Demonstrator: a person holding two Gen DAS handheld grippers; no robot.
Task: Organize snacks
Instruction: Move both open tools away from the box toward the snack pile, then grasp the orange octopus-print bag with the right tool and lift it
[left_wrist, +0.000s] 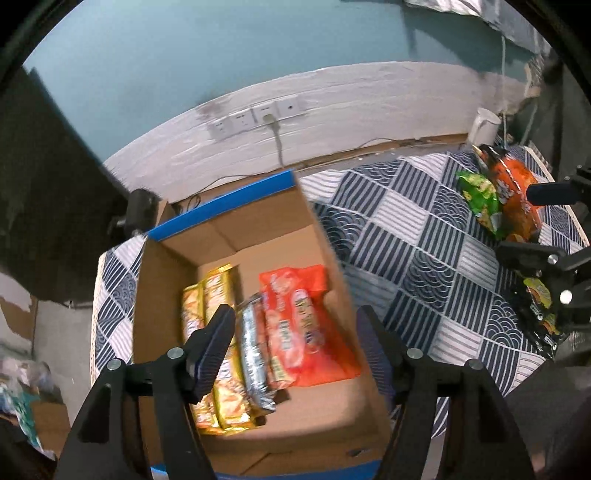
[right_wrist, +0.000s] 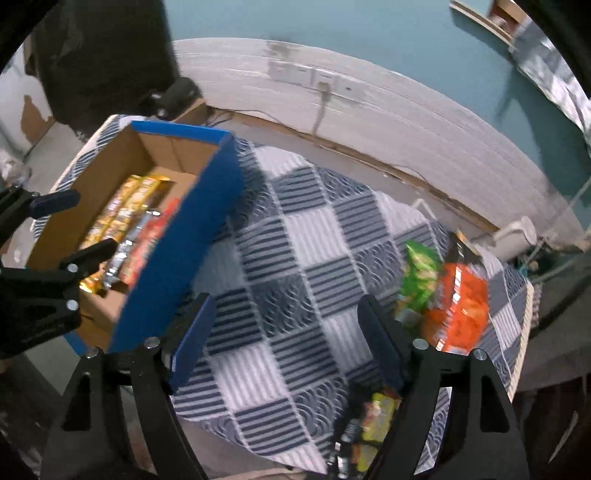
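Observation:
A cardboard box (left_wrist: 221, 206) with a blue outside stands on the left of a checked cloth (left_wrist: 406, 229). Inside lie two gold packets (left_wrist: 218, 291), a silver packet (left_wrist: 253, 350) and an orange-red bag (left_wrist: 306, 321). My left gripper (left_wrist: 295, 321) hangs open over the box, with nothing between its fingers. My right gripper (right_wrist: 287, 306) is open over bare cloth (right_wrist: 295, 240), beside the box's blue wall (right_wrist: 177, 266). To its right lie a green bag (right_wrist: 421, 273) and an orange bag (right_wrist: 461, 306). A black-and-yellow packet (right_wrist: 376, 417) lies near the cloth's front edge.
A white jug (left_wrist: 484, 125) stands at the table's far right corner. Wall sockets (left_wrist: 255, 118) with a plugged cable sit behind the table. A black device (left_wrist: 140, 210) is behind the box's back left corner. Clutter lies on the floor at left.

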